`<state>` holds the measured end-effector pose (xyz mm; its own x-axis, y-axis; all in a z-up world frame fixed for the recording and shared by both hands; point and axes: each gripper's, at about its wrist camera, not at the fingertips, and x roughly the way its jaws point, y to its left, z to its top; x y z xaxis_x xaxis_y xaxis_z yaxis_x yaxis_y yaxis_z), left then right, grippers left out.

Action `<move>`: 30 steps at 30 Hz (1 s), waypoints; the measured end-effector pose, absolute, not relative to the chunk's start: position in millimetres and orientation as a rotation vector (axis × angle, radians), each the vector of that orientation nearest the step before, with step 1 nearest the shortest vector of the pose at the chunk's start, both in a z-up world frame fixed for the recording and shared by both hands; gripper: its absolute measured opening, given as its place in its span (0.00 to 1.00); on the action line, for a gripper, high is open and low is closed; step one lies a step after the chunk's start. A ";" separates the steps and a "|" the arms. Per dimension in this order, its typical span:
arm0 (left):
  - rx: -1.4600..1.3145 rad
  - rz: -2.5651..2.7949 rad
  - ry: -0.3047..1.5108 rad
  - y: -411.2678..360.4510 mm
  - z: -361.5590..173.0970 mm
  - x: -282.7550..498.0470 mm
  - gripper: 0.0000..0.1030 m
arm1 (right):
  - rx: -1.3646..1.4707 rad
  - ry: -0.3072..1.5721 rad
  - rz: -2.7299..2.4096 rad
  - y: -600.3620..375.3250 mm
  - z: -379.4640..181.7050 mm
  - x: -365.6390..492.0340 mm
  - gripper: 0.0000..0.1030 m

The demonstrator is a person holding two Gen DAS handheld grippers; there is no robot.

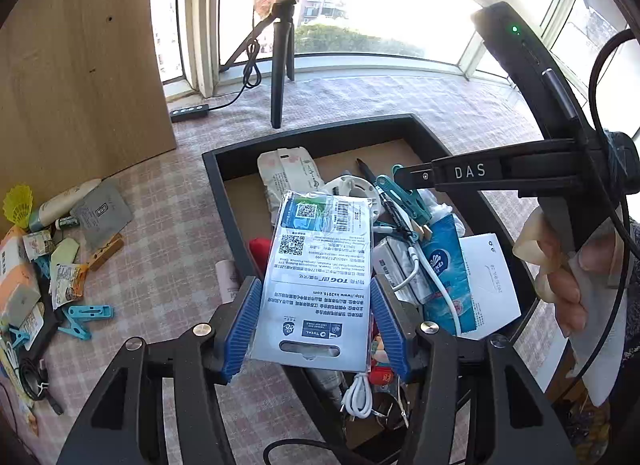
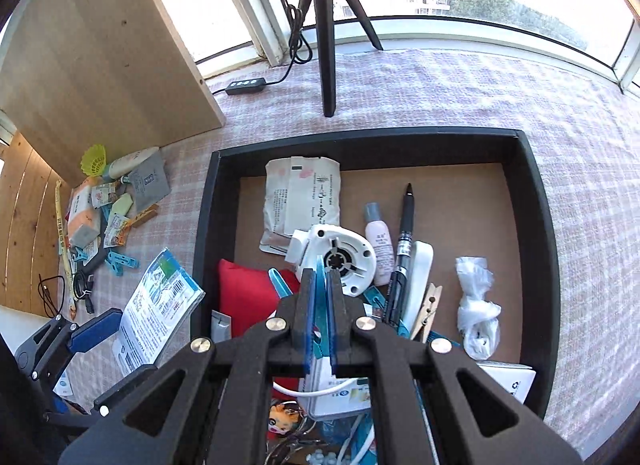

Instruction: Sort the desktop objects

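Observation:
My left gripper [image 1: 316,317] is shut on a flat plastic retail packet [image 1: 320,273] with QR codes and a barcode, held above the near left edge of the black tray [image 1: 224,169]. The packet also shows in the right wrist view [image 2: 156,313]. My right gripper [image 2: 322,297] is shut on a teal clothes peg [image 2: 320,305], held over the tray [image 2: 536,225]; its fingertips [image 1: 404,175] and the peg [image 1: 404,201] show in the left wrist view. The tray holds a white round part [image 2: 340,261], a black pen [image 2: 404,241], a red cushion [image 2: 244,297], a pink bottle [image 2: 380,245] and other items.
A pile of small objects lies left of the tray on the checked cloth: blue pegs [image 1: 84,319], a yellow shuttlecock [image 1: 18,203], sachets, a wooden peg [image 1: 106,251], cables. A tripod [image 1: 280,65] and a wooden board [image 1: 80,65] stand behind. A tissue pack [image 1: 448,265] lies in the tray.

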<state>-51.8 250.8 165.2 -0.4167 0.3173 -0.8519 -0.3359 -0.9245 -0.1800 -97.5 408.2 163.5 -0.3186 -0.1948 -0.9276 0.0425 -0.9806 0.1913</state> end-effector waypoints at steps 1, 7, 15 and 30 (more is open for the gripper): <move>-1.409 2.348 0.041 260.3 165.6 -52.6 0.52 | 1.742 -0.202 -2.441 414.2 164.0 -95.9 0.05; -1.395 2.305 0.115 299.0 165.3 -55.4 0.66 | 1.762 -0.207 -2.465 436.6 167.2 -87.0 0.10; -1.436 2.355 0.103 278.8 161.8 -55.4 0.66 | 1.773 -0.215 -2.484 442.6 166.4 -79.1 0.37; -1.435 2.552 0.067 184.0 192.2 -17.9 0.69 | 1.684 -0.149 -2.435 372.5 188.8 -36.6 0.39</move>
<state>-17.9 184.0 192.2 -0.5025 0.1618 -0.8493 -0.2064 -0.9764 -0.0639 -36.6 372.5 188.8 -0.3437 -0.2016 -0.9172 0.0882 -0.9793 0.1822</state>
